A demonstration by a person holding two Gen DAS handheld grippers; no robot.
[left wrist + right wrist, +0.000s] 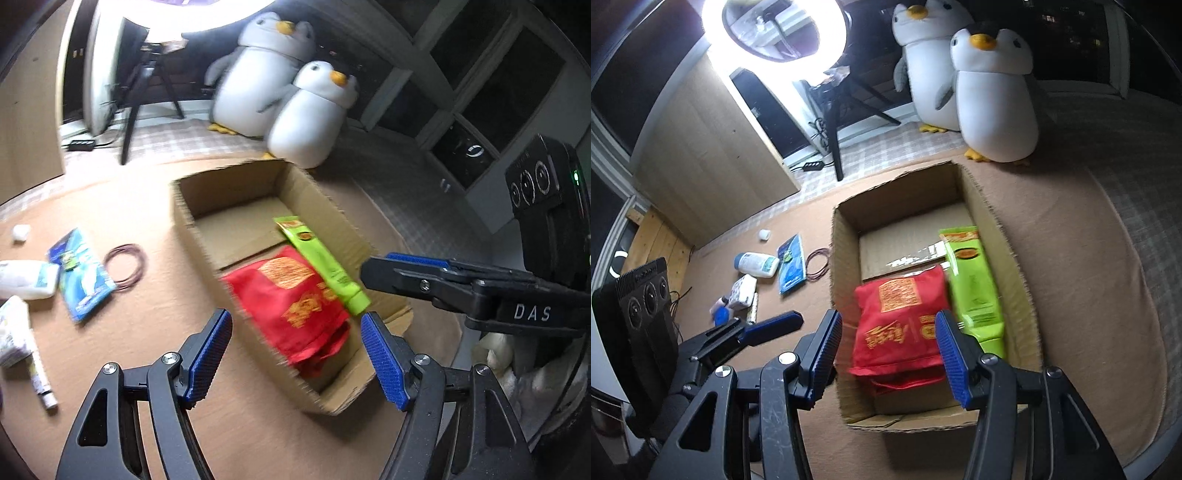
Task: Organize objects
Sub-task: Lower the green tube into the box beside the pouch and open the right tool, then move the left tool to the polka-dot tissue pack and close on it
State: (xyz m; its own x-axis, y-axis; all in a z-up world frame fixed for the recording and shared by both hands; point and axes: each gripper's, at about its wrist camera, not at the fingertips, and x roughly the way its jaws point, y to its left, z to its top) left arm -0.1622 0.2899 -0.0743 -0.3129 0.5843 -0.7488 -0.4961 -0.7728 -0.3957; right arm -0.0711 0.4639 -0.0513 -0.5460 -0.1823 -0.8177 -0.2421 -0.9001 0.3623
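red bag (pixel 899 325) | gold print, in cardboard box (pixel 1008 236) | both tools spread, empty

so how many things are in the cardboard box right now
2. A red bag lies at the near end of the cardboard box, and a green tube lies beside it along the right wall. Something may be hidden under the bag.
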